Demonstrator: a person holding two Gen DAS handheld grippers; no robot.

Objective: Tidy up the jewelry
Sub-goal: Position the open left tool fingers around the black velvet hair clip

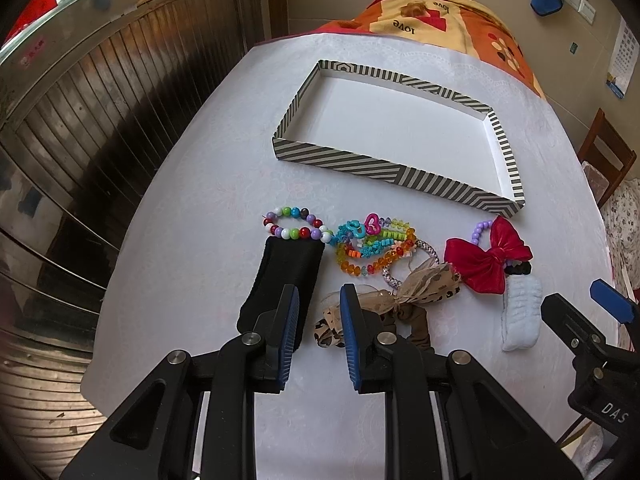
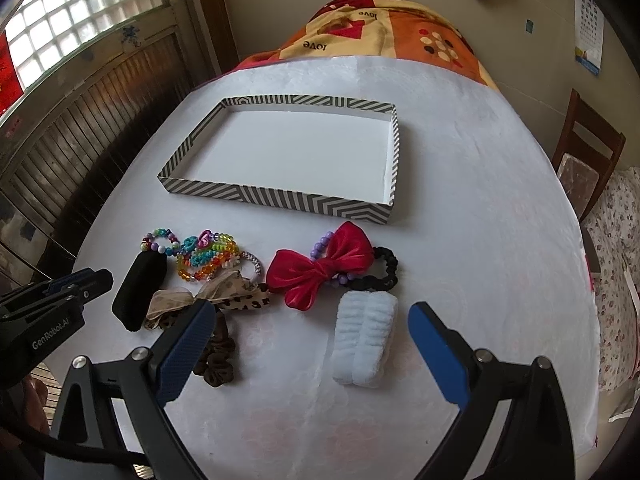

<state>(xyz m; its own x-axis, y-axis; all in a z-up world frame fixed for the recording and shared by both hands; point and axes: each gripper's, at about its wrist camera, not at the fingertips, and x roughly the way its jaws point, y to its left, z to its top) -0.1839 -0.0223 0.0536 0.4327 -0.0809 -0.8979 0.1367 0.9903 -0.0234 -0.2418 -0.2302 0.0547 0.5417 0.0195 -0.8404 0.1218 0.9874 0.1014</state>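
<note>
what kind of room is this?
Likely a lived-in home room, perhaps a dining area: a table under a white cloth, a wooden chair beside it, a wall calendar, and a glass-block window.

black grippers (image 1: 319, 312) – blue-padded fingers (image 2: 434, 334)

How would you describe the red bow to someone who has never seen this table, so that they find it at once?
Start at the striped box on the white table. Before the box's near wall lies a row of accessories. The red bow lies toward the right of that row, beside a black scrunchie. It alone is shiny plain red; the other bow is beige, leopard-spotted.
</note>
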